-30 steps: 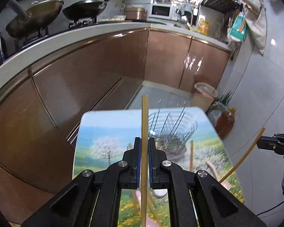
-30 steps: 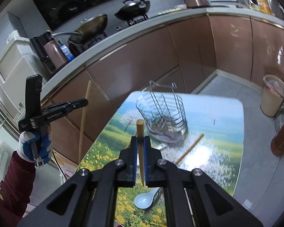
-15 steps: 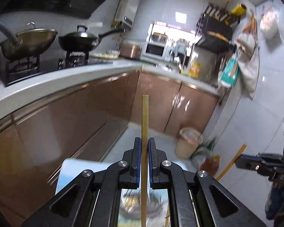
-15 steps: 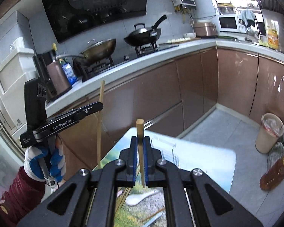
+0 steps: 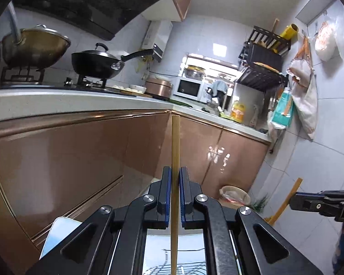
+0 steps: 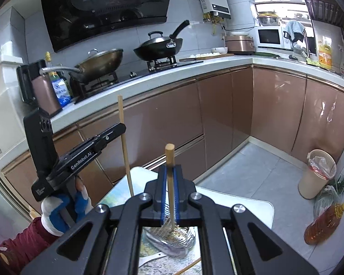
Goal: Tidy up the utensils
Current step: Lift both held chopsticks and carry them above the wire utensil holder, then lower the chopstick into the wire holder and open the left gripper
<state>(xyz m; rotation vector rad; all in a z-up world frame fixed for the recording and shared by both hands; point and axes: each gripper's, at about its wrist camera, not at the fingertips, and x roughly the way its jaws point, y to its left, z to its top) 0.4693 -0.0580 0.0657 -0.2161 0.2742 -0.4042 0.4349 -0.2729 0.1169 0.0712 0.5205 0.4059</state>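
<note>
1. Holding one chopstick in each gripper, we are carrying both above the wire utensil holder [image 6: 172,233] on the table [image 6: 261,208]: the left gripper [image 5: 175,197] is clenched on the long chopstick [image 5: 175,151], the right gripper [image 6: 169,194] on the round-tipped chopstick [image 6: 169,158].
2. We are judging neither chopstick delivered yet; another stick [image 6: 190,266] is lying on the table beside the holder.
3. We are reading "GenRobot.AI" on the left gripper's side; the oil bottle [image 6: 325,56] label is illegible.
</note>
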